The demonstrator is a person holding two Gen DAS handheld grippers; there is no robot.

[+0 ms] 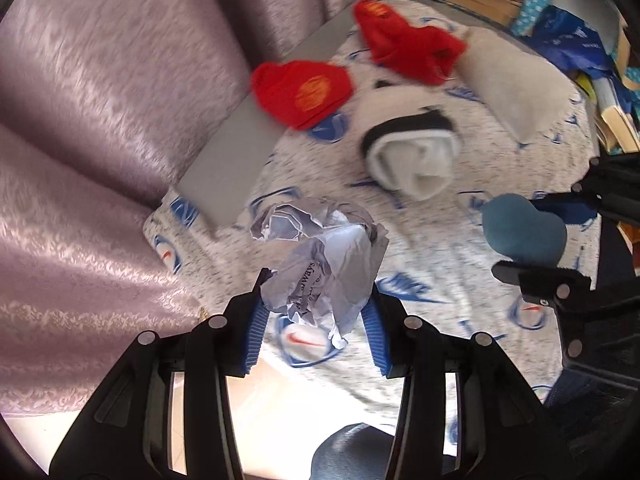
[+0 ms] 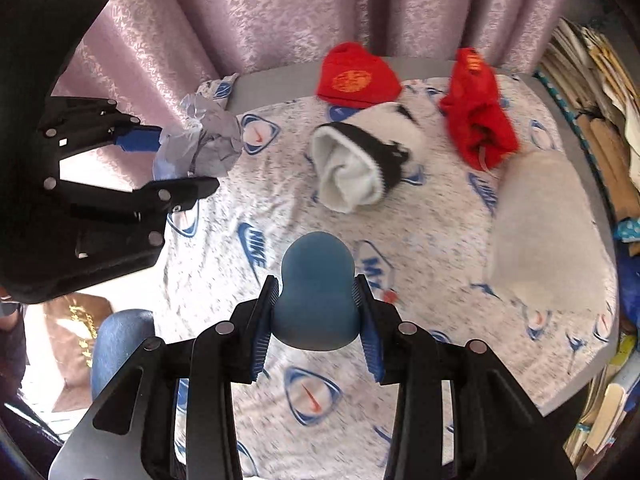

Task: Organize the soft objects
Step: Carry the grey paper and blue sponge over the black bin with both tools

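Printed cloth covers the table, curtain behind it. On the cloth: grey pad, white sock, 2 red socks. Above the cloth, left gripper clamps crumpled paper; right gripper squeezes blue sponge.

I was in a home: a purple curtain hung behind my table, and old books were piled beside it.

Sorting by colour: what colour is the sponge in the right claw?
Teal blue sponge, clearest in the right wrist view.
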